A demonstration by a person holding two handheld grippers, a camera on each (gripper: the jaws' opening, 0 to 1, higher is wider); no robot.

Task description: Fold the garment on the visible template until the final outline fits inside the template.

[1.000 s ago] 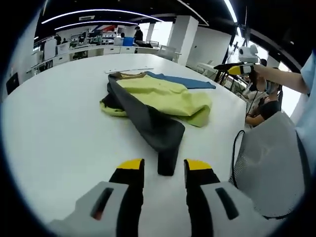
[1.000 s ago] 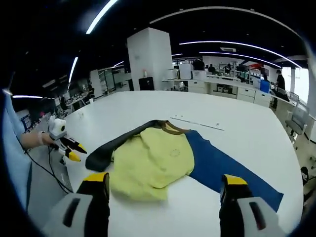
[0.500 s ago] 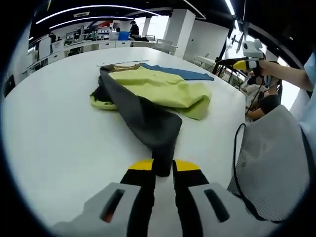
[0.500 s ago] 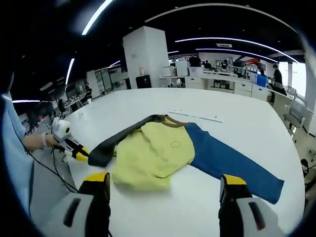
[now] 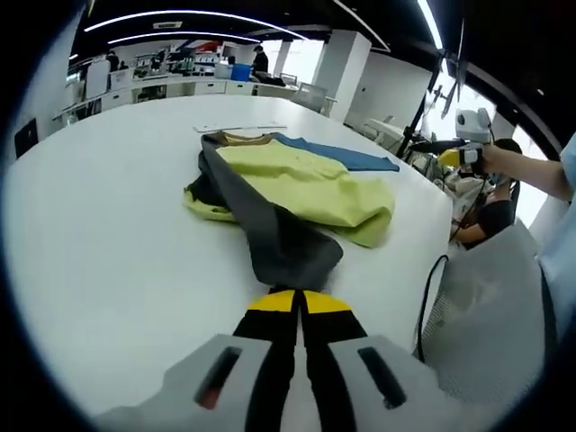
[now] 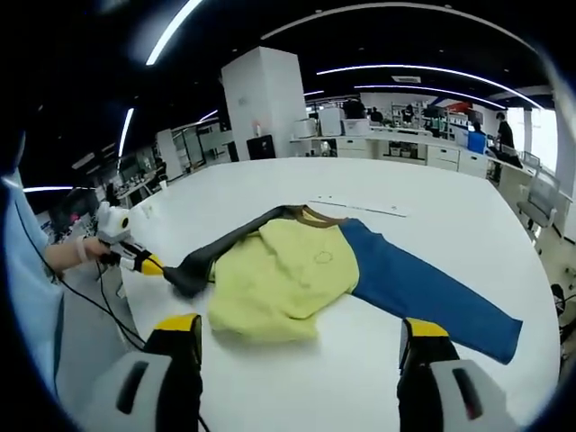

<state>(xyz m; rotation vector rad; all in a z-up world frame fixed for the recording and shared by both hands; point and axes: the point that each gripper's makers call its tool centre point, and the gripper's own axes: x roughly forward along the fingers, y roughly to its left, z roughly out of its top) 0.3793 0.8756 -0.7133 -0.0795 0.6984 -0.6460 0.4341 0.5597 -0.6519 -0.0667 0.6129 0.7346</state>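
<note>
Garment comes first by size after the white table that carries it: a long-sleeved top with a yellow-green body, one dark grey sleeve and one blue sleeve, lying rumpled near the table's edge on the person's side. Its body is bunched and partly doubled over, so the outline is far from tidy; I judge the folding to be at an early stage. A pale strip with markings lies on the table just beyond the collar; whether it belongs to the template I cannot tell, and no clear template outline shows under the cloth.

The blue sleeve stretches flat and straight away from the body, free of either gripper. The grey sleeve runs the other way, pulled out toward the left gripper, whose yellow-tipped jaws are pressed together on its cuff end. That pinch looks meant to give control of the sleeve, so it can be lifted and laid across the body.

The right gripper hangs above the near edge of the garment with its jaws spread wide, holding nothing, probably waiting to steady or take the yellow hem.
</note>
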